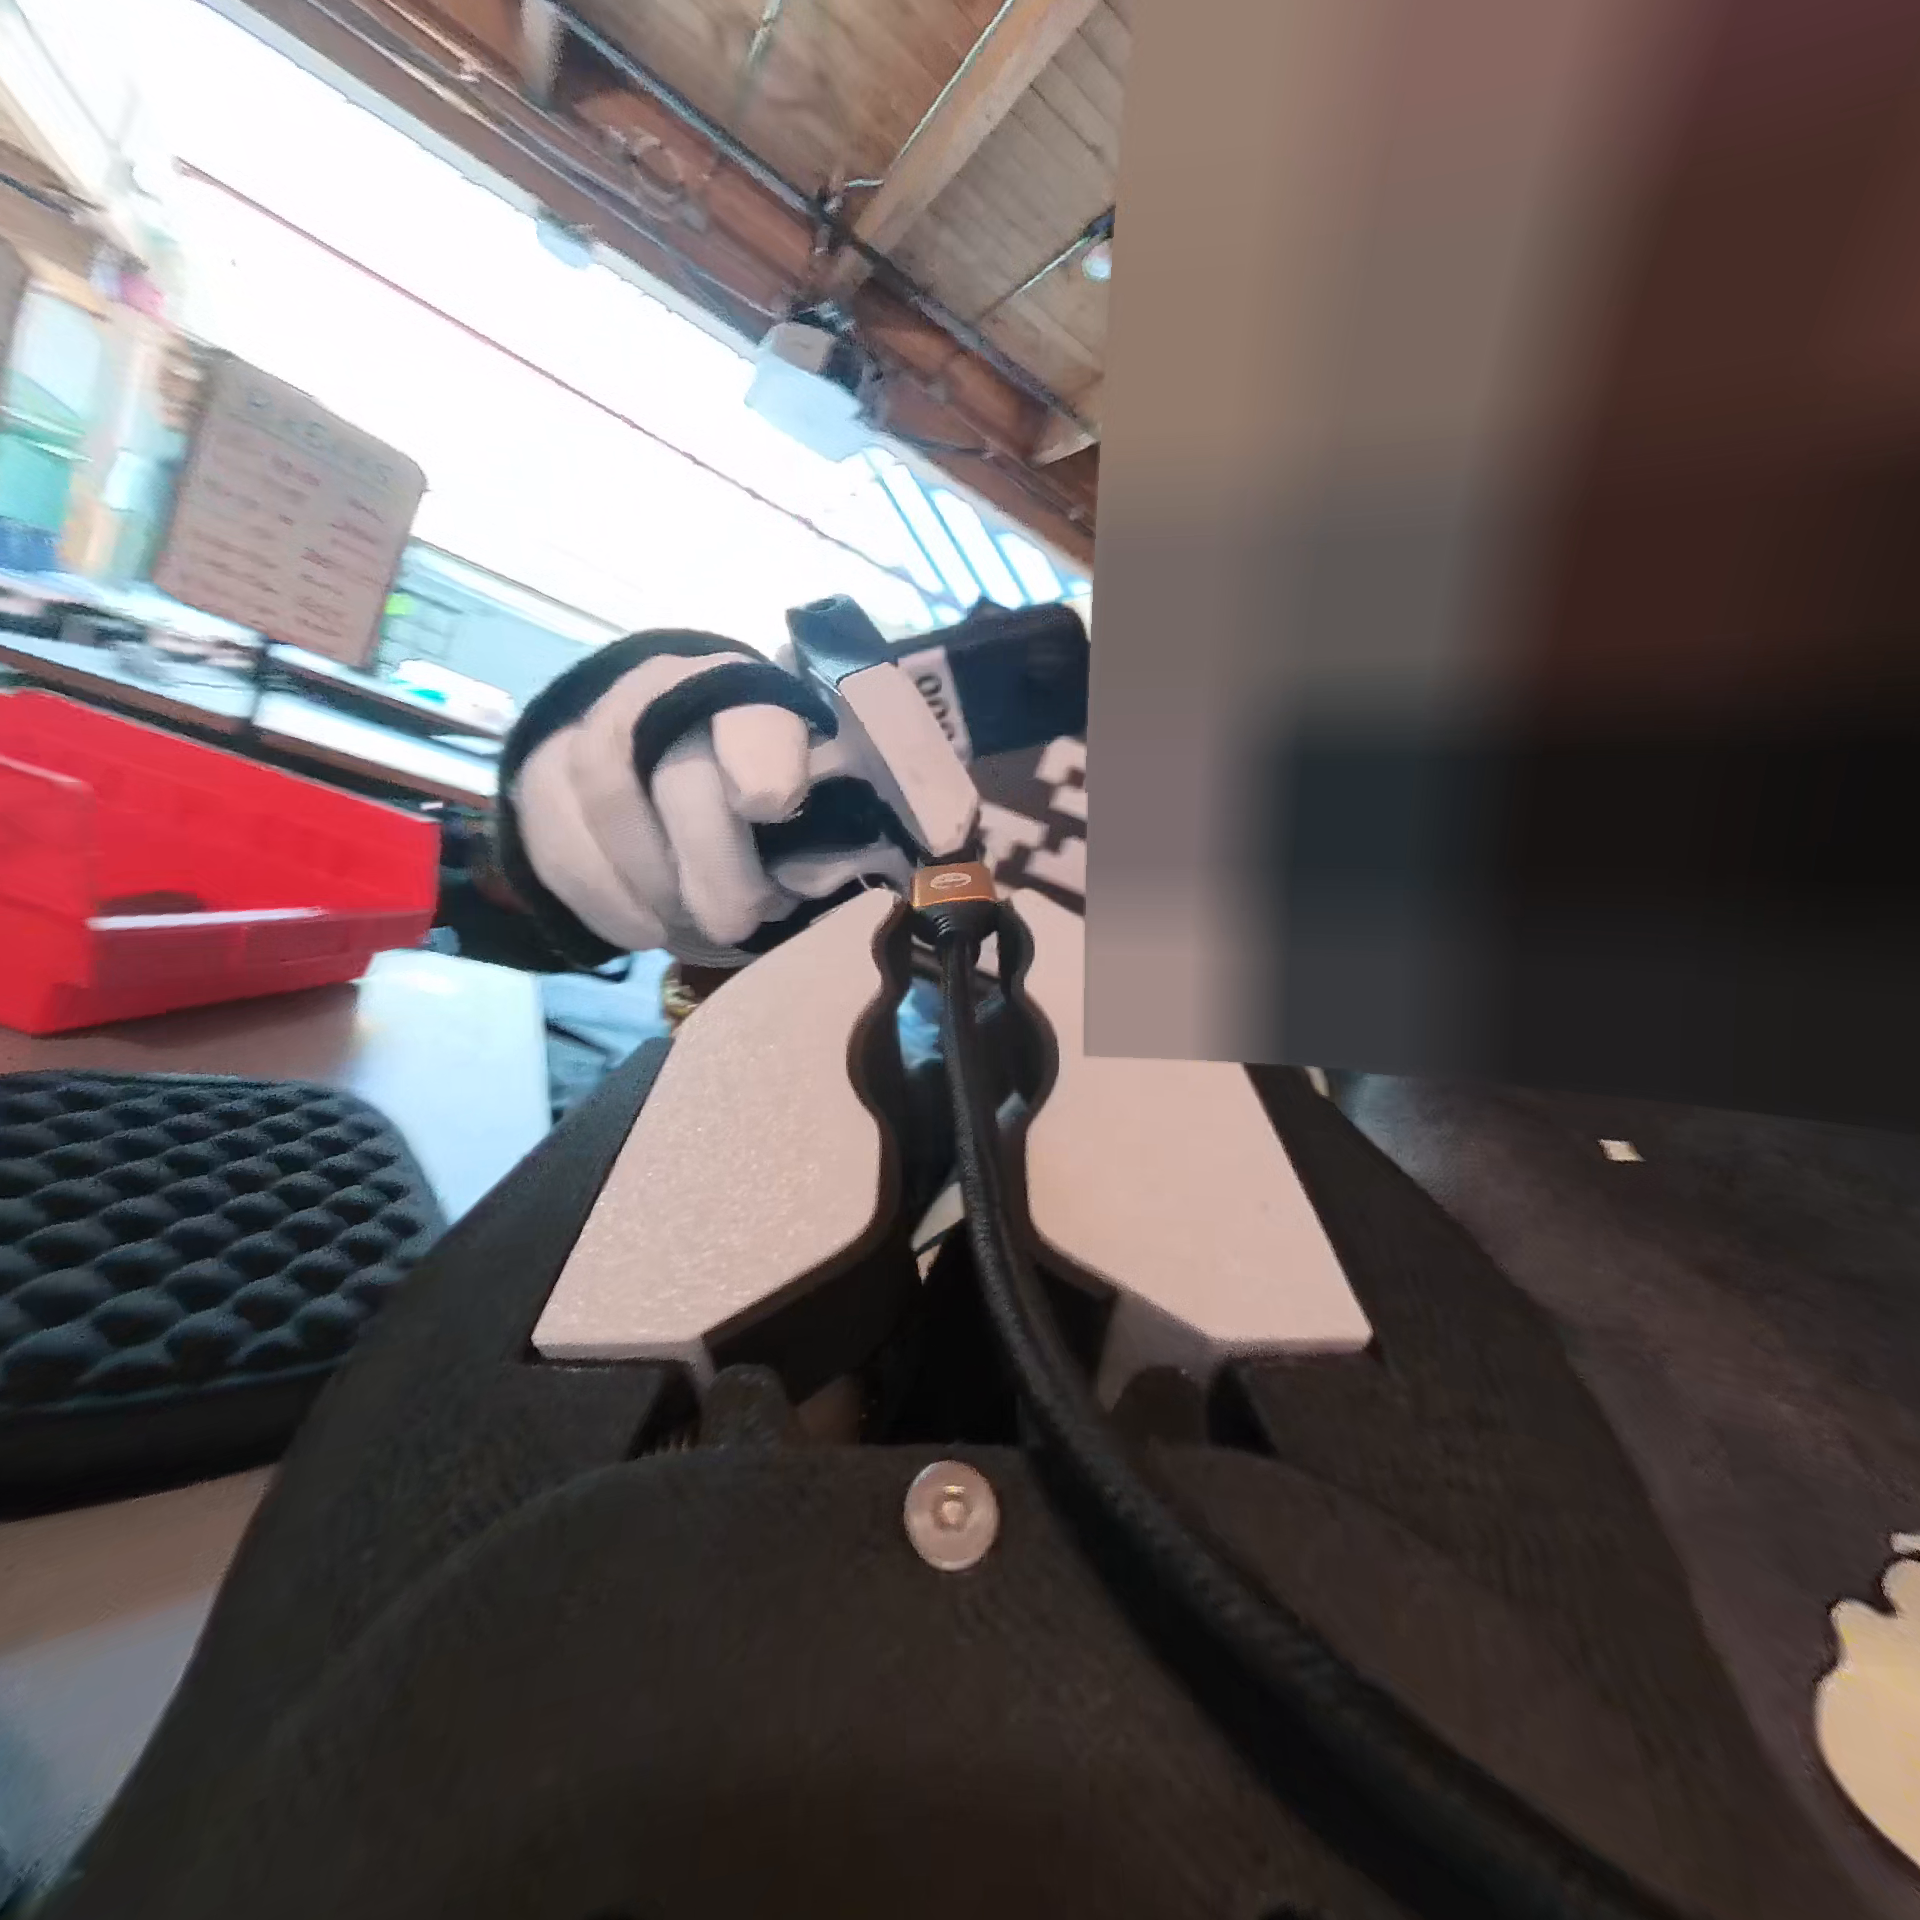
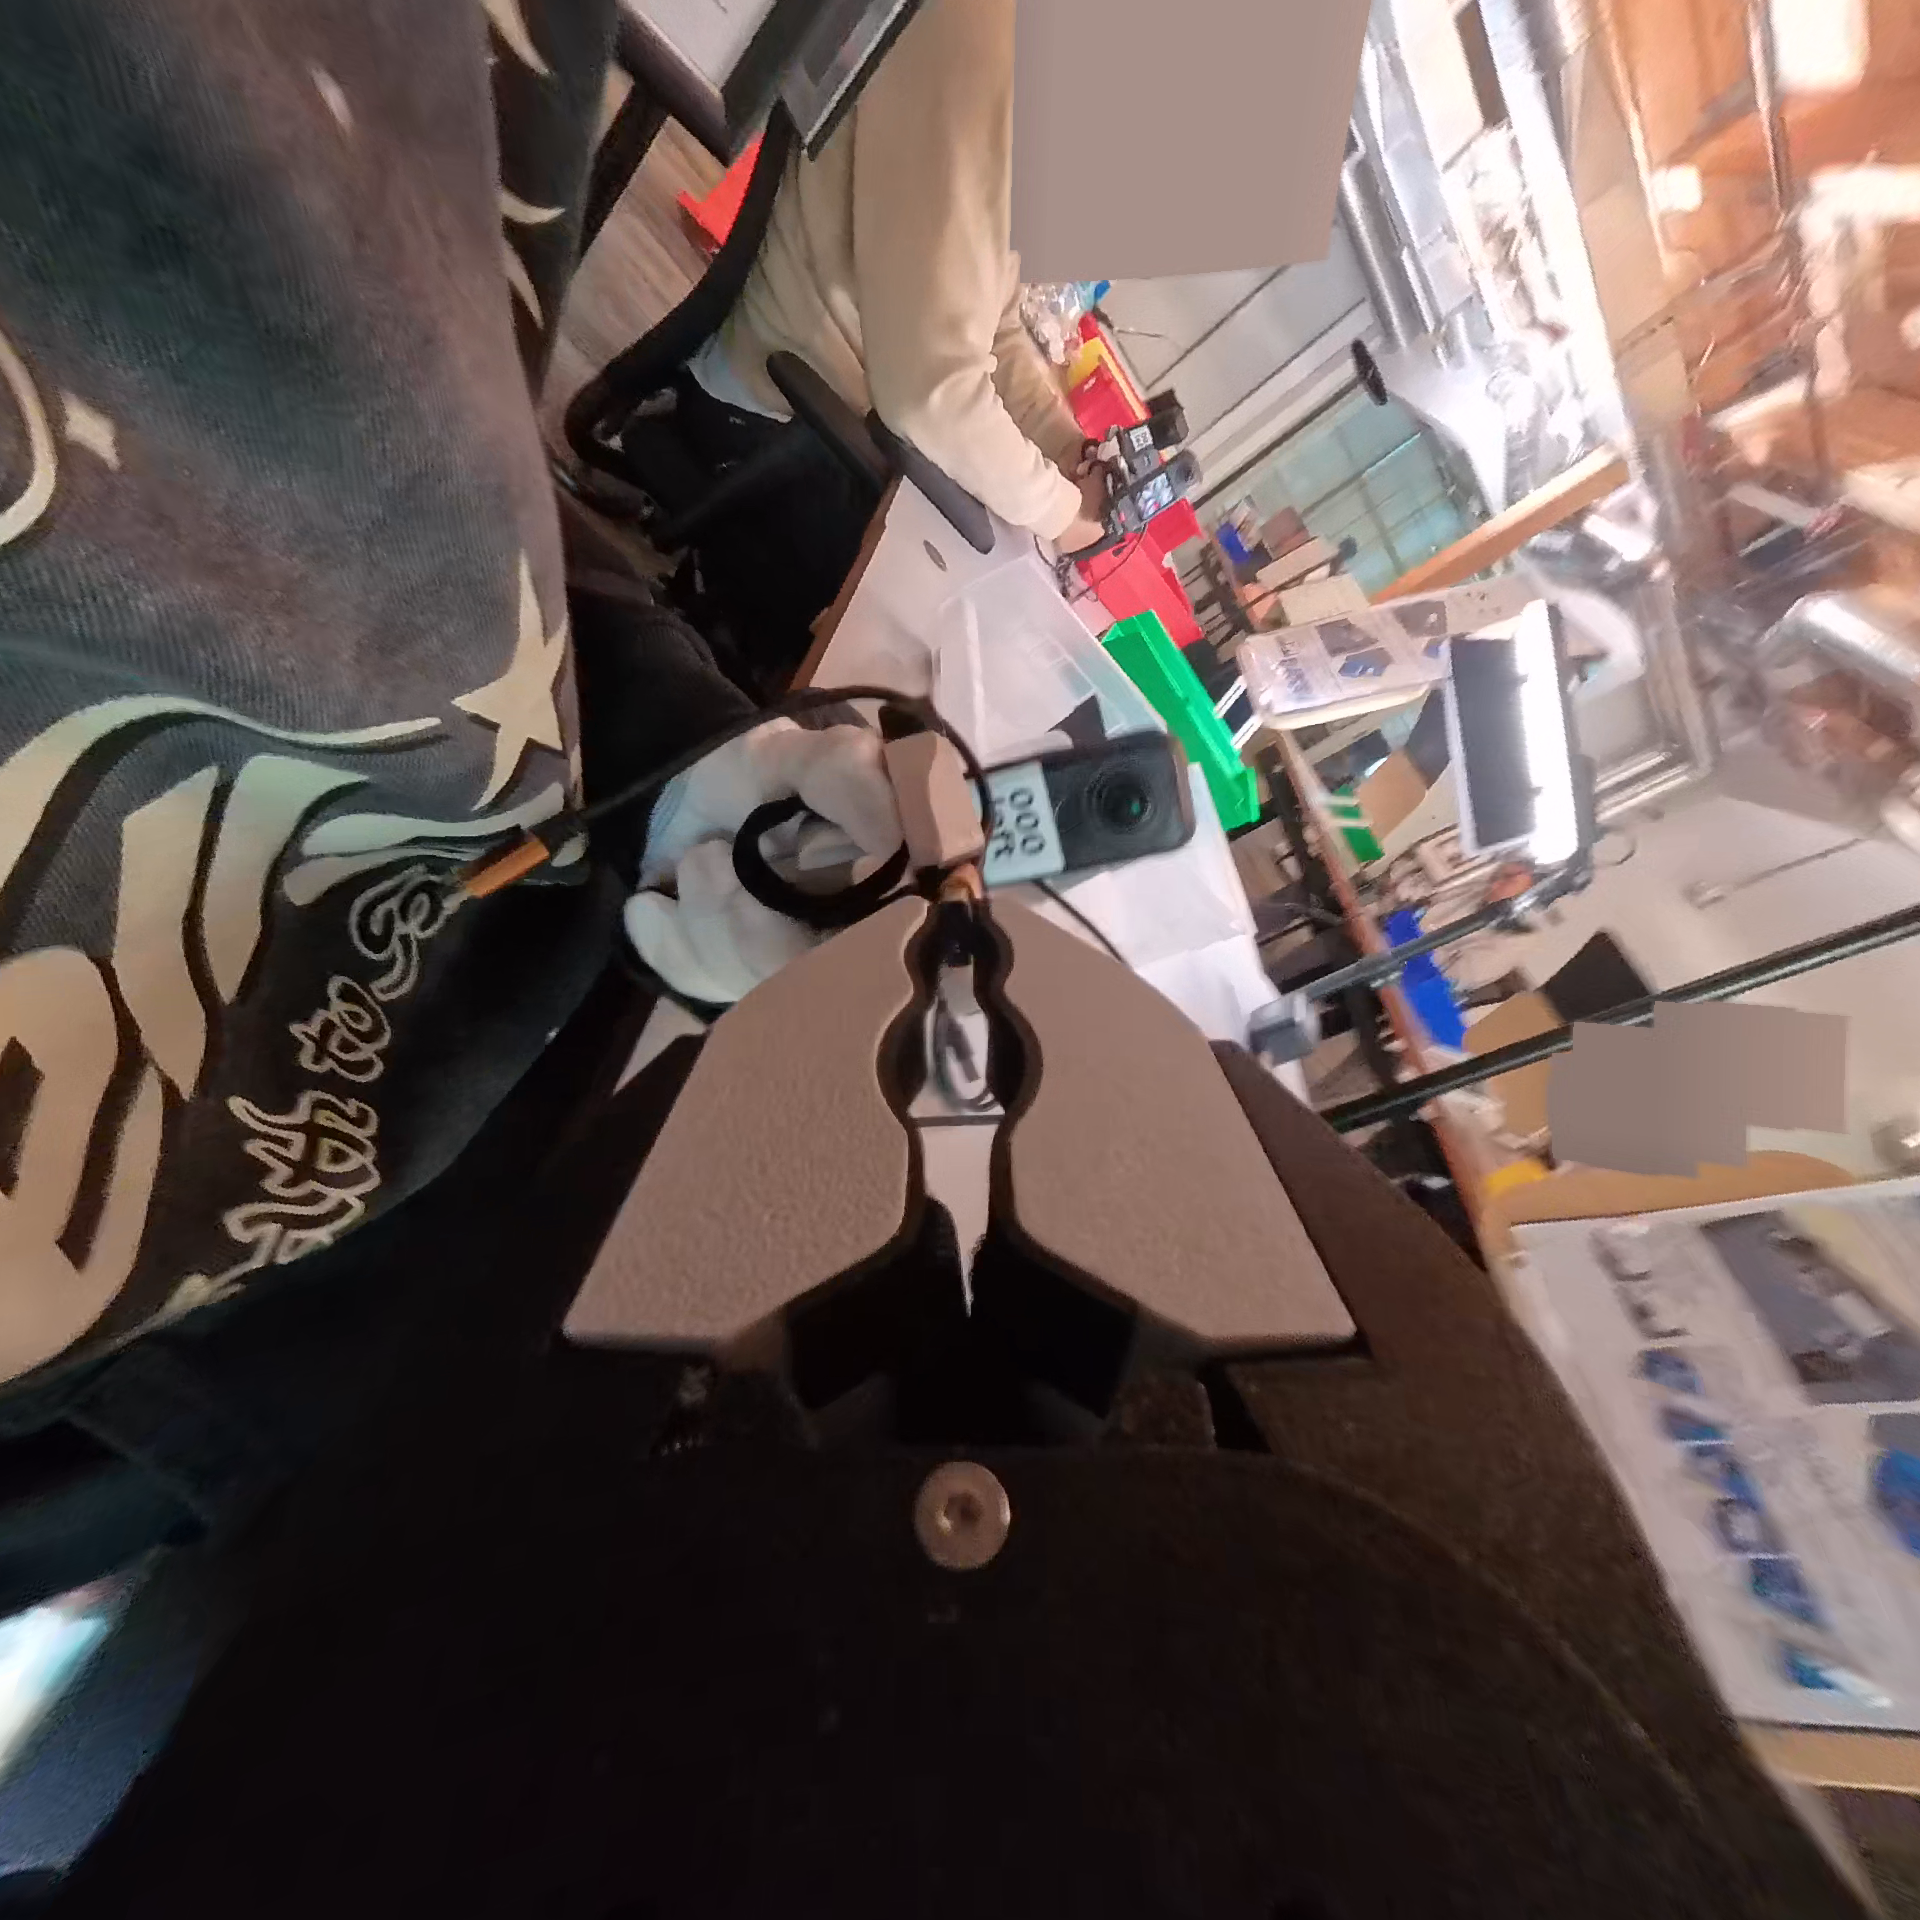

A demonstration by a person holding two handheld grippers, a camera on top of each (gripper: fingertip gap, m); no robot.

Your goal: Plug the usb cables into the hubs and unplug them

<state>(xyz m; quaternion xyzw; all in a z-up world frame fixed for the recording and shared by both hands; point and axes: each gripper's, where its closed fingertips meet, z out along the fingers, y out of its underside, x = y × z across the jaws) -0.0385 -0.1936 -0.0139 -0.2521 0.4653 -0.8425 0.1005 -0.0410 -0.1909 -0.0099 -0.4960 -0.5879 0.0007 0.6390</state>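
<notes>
My left gripper (image 1: 948,914) is shut on a black braided usb cable (image 1: 971,1122) just behind its gold plug (image 1: 948,888). The plug sticks out past the fingertips and touches the tip of my right gripper (image 1: 920,764), held by a white-gloved hand (image 1: 634,800). In the right wrist view my right gripper (image 2: 958,920) is shut on a small dark piece with a pale lead (image 2: 951,1029), apparently the hub; a gold plug (image 2: 961,888) sits at its tips. The left gripper (image 2: 930,805) faces it tip to tip. The cable's other gold plug (image 2: 509,864) hangs free by a dark sweatshirt.
A red bin (image 1: 208,873) and a black foam pad (image 1: 187,1226) lie on the table at left. Another person in a cream sleeve (image 2: 977,416) works at the far bench with red and green bins (image 2: 1174,696). A printed sheet (image 2: 1745,1455) lies at right. Left and right tips are no more than a few centimetres apart.
</notes>
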